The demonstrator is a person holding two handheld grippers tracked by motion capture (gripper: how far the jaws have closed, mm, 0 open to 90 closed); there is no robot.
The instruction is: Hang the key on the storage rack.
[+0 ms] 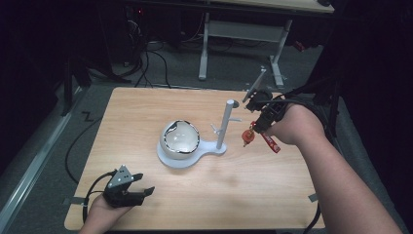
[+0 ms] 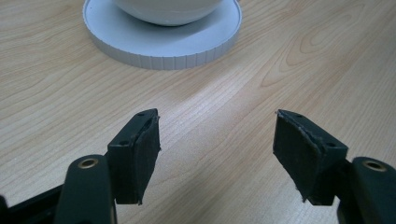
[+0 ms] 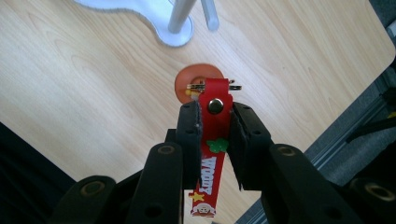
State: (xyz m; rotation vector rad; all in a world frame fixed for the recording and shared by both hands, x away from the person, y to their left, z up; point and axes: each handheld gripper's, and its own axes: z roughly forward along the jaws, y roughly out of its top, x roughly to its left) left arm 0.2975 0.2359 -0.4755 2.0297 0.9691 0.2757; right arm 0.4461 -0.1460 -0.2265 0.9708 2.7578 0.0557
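Jaws: right gripper (image 3: 214, 126) clamps red strap (image 3: 212, 140) | white bowl (image 1: 180, 139) contents unclear

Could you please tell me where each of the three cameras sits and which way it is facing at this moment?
High view: above the person's side, looking forward and down on the wooden table; both forearms enter from the bottom, left gripper and right gripper.
Left gripper view: low over the table, facing the white stand base; its open black jaws show.
Right gripper view: looks down between its jaws, shut on the red key strap.
Shared: the stand's post shows in the high and right gripper views.
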